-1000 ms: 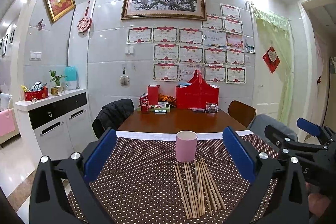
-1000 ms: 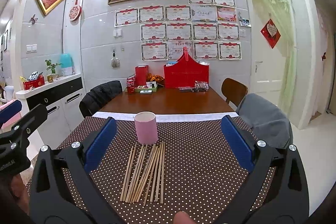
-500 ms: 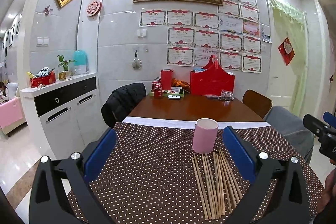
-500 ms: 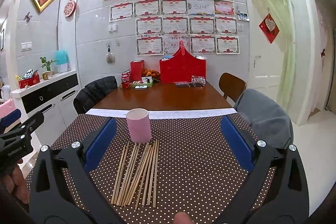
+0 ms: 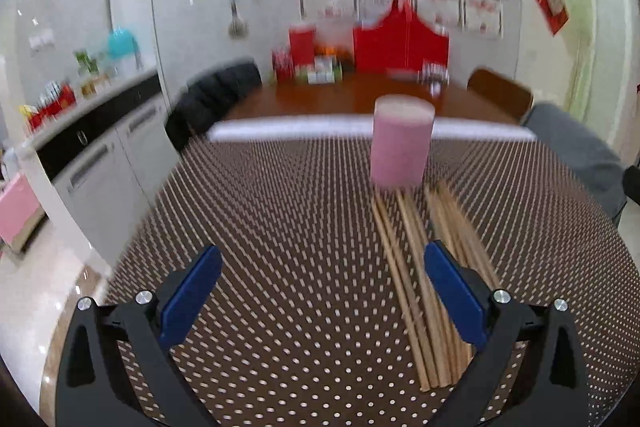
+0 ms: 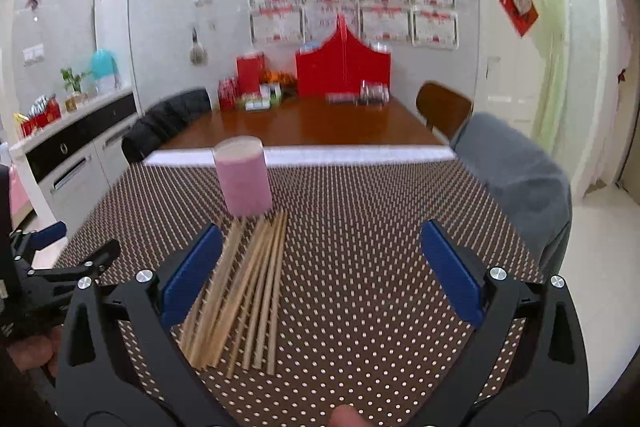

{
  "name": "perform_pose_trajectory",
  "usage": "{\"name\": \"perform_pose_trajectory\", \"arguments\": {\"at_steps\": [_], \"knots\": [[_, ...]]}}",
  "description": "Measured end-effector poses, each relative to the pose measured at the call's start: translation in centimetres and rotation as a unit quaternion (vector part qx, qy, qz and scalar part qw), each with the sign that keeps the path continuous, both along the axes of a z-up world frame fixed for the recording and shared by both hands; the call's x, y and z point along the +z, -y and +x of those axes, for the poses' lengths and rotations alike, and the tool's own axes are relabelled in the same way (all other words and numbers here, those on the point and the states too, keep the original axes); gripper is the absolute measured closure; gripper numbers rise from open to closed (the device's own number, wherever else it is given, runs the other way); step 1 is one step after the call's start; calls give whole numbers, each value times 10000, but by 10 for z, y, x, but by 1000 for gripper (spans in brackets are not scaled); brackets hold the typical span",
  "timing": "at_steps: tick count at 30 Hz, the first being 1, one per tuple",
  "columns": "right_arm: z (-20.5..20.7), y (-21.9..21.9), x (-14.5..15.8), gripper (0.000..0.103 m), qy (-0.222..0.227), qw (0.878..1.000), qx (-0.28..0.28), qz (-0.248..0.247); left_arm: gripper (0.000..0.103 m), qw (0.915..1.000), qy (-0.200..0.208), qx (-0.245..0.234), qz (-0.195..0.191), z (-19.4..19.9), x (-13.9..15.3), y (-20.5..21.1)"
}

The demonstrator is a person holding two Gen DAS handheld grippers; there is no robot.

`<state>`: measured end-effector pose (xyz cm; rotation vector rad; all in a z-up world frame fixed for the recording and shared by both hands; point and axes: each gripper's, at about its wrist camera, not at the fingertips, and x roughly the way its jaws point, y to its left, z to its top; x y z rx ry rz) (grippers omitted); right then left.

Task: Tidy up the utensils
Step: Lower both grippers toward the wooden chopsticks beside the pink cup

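Note:
A pink cup point(image 5: 401, 143) stands upright on the brown dotted tablecloth point(image 5: 280, 227). Just in front of it lie several wooden chopsticks point(image 5: 416, 267) side by side. My left gripper point(image 5: 322, 263) hangs open above the cloth, left of the chopsticks, its right finger over their near ends. In the right wrist view the same cup point(image 6: 243, 181) and chopsticks point(image 6: 244, 287) sit left of centre. My right gripper point(image 6: 320, 243) is open and holds nothing, its left finger over the chopsticks. The left gripper point(image 6: 76, 259) shows at that view's left edge.
Beyond the cloth is bare wooden table point(image 6: 312, 123) with a red bag point(image 6: 344, 67), cans and boxes at the far end. Chairs stand at both sides, a grey garment point(image 6: 516, 167) draped on the right one. A white cabinet point(image 5: 96, 147) runs along the left.
Both grippers have tipped down and moved closer to the table, so the cup and chopsticks look larger and nearer. Both stay open. The left view is motion-blurred.

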<state>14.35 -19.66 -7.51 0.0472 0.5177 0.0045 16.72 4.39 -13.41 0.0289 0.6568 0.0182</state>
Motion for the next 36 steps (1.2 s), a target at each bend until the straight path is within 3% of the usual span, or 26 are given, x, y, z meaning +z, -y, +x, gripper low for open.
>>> {"name": "perform_pose_trajectory", "arguments": {"at_steps": [7,15,26,34,36], "knots": [[20,5,-34,6,-506,9987,20,55,4,9955,-920,-106,-191,42,-58,2],[29,13,-43,6,-696,9975,-6,133,4,9884,-1480,-230,-256,66,-87,11],[46,13,-61,6,-1033,9944,148,148,4,9880,-1542,-119,22,87,-89,14],[104,-3,-87,6,-1772,9812,746,-157,4,9862,-1619,-266,243,114,-81,17],[120,-8,-96,11,-2003,9753,909,-186,4,9865,-1600,-290,203,120,-81,16]]}}
